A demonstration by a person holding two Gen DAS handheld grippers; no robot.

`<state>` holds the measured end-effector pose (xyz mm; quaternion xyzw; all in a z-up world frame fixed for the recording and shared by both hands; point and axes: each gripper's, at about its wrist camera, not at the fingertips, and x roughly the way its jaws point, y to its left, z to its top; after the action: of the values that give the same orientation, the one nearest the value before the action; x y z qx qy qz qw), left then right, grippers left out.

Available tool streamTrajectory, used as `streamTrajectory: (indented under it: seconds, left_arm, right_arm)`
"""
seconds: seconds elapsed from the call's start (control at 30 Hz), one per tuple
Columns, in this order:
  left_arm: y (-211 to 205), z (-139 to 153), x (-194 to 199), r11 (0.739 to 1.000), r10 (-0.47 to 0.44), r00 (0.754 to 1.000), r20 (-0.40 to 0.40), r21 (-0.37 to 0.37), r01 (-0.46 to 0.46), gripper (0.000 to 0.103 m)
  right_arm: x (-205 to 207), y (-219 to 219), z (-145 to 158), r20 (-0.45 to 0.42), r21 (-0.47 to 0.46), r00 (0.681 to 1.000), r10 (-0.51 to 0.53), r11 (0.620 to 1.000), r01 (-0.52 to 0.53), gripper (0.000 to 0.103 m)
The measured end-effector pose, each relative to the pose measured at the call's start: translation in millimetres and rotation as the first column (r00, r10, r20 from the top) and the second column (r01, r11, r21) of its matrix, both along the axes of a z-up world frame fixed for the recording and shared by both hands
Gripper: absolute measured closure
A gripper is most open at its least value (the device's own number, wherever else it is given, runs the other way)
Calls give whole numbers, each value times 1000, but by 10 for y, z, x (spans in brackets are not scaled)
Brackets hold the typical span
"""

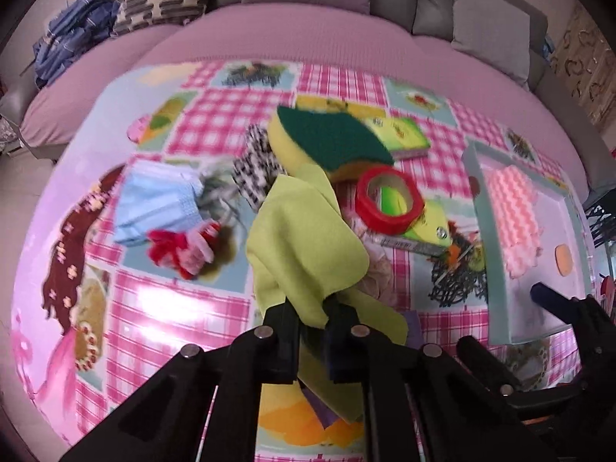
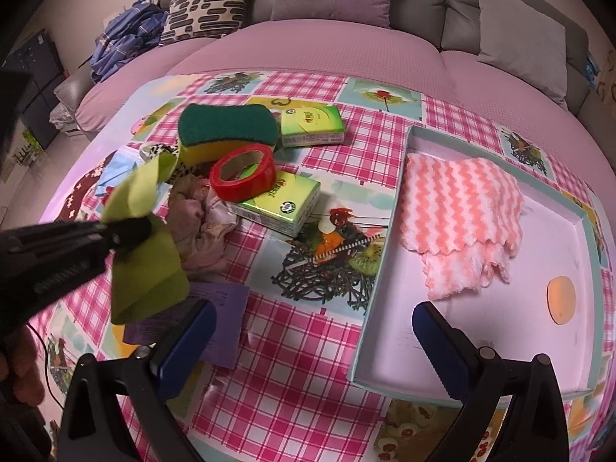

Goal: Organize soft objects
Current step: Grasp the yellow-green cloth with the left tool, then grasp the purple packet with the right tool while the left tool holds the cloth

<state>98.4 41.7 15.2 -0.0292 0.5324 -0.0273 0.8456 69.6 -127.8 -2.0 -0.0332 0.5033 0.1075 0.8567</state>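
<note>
With the left hand-held gripper (image 1: pixel 312 319) pinching the green cloth (image 1: pixel 304 242) and the right (image 2: pixel 313 331) spread empty, next carrying it to the tray (image 2: pixel 585 227).

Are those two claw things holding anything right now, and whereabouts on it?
The left gripper is shut on the yellow-green soft cloth, pinching a bunched fold near its middle. The right gripper is open and empty.

Glossy plastic tablecloth (image 2: pixel 308 404) w/ glare lower left, matt soft yellow-green cloth (image 1: pixel 304 246), fluffy pink wavy towel (image 2: pixel 458 208), rough green scourer on sponge (image 2: pixel 227 127), shiny red tape roll (image 2: pixel 243 177), smooth matt tray (image 2: pixel 385 269)
</note>
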Motion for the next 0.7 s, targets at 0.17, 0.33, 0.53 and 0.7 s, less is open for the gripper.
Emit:
streamTrajectory:
  seconds: [0.17, 0.33, 0.53, 0.7]
  left_arm:
    - [133, 199, -64, 1000, 27, 998, 61, 13, -28, 93]
    - [298, 361, -124, 995, 72, 992, 107, 62, -79, 93]
    - [477, 438, -197, 990, 121, 984, 134, 55, -129, 93]
    - [512, 436, -206, 989, 128, 982, 136, 53, -137, 93]
  right_arm:
    - [-33, 71, 32, 4, 30, 999, 36, 999, -36, 0]
    - [-56, 199, 6, -7, 50, 997, 75, 996, -75, 0]
    - [-95, 412, -121, -39, 41, 989, 139, 990, -138, 1]
    - [-76, 481, -270, -83, 43, 986, 145, 989, -141, 14]
